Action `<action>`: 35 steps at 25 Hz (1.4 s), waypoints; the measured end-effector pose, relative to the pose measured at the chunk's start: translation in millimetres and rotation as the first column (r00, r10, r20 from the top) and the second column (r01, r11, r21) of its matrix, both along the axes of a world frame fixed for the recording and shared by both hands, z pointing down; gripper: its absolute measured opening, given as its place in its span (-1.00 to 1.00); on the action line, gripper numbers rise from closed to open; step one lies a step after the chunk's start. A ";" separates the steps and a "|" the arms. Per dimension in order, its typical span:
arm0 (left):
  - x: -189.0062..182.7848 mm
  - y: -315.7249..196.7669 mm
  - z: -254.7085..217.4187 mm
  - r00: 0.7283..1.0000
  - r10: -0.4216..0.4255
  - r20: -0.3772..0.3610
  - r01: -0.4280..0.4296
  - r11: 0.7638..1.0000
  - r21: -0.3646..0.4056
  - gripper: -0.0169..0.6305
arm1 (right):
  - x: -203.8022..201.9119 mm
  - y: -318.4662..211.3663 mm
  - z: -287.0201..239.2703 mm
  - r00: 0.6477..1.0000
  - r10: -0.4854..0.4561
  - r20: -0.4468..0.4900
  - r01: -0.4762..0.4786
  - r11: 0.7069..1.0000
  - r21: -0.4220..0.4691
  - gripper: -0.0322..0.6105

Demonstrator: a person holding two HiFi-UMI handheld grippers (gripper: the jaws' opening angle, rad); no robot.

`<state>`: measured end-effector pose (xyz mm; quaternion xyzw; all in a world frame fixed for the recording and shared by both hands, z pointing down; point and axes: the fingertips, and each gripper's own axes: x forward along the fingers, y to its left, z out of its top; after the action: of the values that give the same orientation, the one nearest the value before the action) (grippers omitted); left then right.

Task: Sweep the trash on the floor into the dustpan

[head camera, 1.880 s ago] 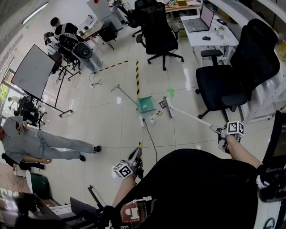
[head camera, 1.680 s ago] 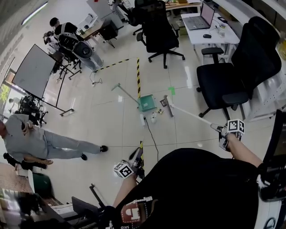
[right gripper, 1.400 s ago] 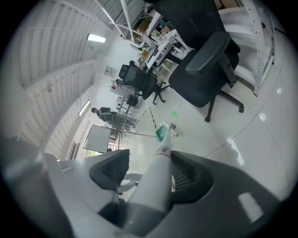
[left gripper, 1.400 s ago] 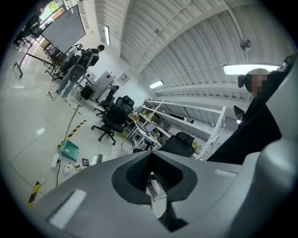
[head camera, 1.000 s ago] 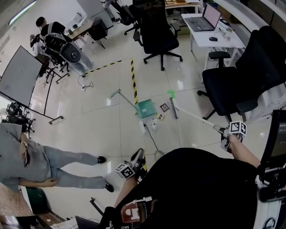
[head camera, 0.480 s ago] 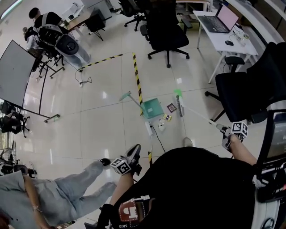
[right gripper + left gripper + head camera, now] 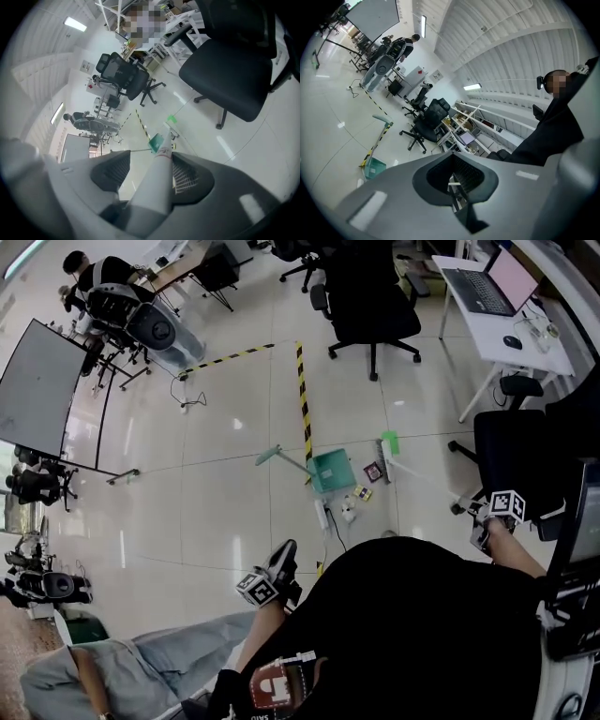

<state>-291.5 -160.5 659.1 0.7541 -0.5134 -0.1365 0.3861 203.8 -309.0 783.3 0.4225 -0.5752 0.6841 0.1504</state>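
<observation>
A green dustpan (image 7: 328, 471) stands on the tiled floor with its long handle (image 7: 272, 455) slanting left. Small bits of trash (image 7: 373, 471) lie just right of it, and more trash (image 7: 360, 493) lies nearer me. The broom's green head (image 7: 388, 442) rests right of the trash. Its pale handle (image 7: 159, 183) runs back into my right gripper (image 7: 483, 521), which is shut on it. That gripper's view shows the dustpan (image 7: 156, 142) beyond the handle. My left gripper (image 7: 281, 559) hangs low near my body, shut and empty. It also sees the dustpan (image 7: 375, 168).
Black-and-yellow floor tape (image 7: 303, 390) runs up to the dustpan. A white power strip (image 7: 322, 515) with a cable lies just in front of it. Office chairs (image 7: 370, 296) and a desk with a laptop (image 7: 511, 292) stand behind and right. A person in grey (image 7: 122, 671) is at lower left.
The head view has swung, so the dustpan and broom sit further right in it. The person in grey has walked from the left edge to the lower left. Both grippers keep their hold.
</observation>
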 end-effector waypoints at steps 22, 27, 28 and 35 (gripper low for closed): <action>-131.6 -2.9 16.9 0.998 0.055 -0.041 -0.055 0.998 -0.014 -0.94 | -143.5 -21.1 13.3 0.987 0.004 -0.163 -0.014 0.998 -0.062 -0.05; -160.7 23.1 19.4 0.999 0.009 -0.040 -0.009 1.000 -0.015 -0.94 | -192.2 -37.8 18.3 0.986 -0.022 -0.164 0.013 0.998 -0.056 -0.05; -165.8 27.9 16.8 0.999 0.002 -0.037 -0.003 1.000 -0.021 -0.94 | -202.5 -39.2 18.2 0.987 -0.025 -0.161 0.016 0.998 -0.056 -0.05; -196.0 60.2 16.4 0.998 -0.055 -0.035 0.053 0.998 -0.037 -0.94 | -279.9 -38.7 16.8 0.996 -0.061 -0.060 0.058 0.997 -0.053 -0.05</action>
<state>-487.5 -100.3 675.5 0.7304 -0.5290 -0.1511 0.4048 -76.1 -347.7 800.1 0.4221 -0.5650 0.6804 0.1989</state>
